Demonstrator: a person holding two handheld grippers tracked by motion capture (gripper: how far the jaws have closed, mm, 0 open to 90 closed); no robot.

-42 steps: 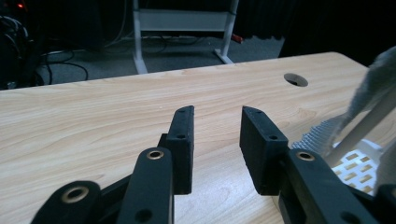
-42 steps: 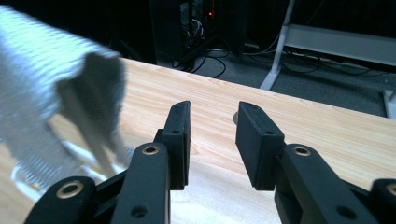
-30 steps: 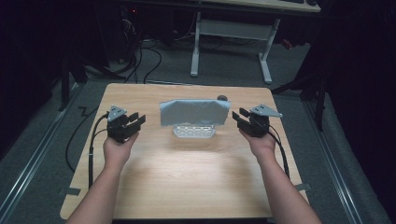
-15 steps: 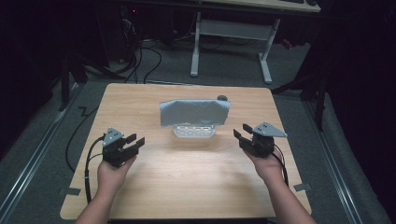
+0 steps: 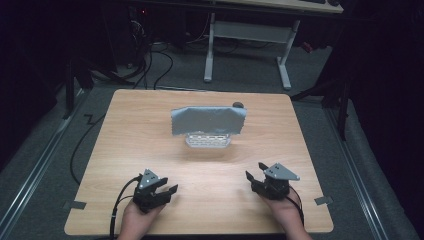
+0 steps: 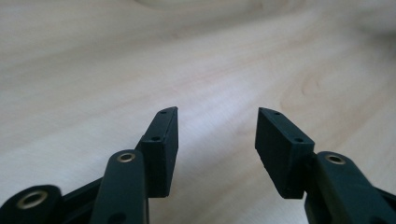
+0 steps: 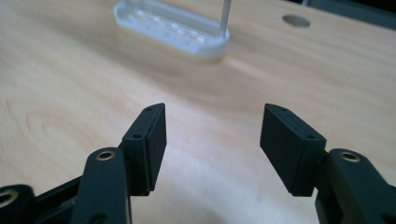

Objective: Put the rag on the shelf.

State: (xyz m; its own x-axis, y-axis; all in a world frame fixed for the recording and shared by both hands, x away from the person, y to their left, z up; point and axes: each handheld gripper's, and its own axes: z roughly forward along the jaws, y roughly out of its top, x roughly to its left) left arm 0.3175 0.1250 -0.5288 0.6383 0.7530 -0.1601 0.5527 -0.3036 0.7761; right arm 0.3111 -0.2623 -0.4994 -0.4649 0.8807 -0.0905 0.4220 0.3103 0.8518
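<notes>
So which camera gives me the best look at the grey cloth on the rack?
The high view: the whole grey cloth hangs over the white rack. The right gripper view catches the rack's base and one post, not the cloth. The left gripper view faces bare tabletop.

Light wood-grain square table, pretty bare. White perforated plastic tray-base sits near middle toward far edge, grey cloth hung above it. Small dark round hole near far edge.
</notes>
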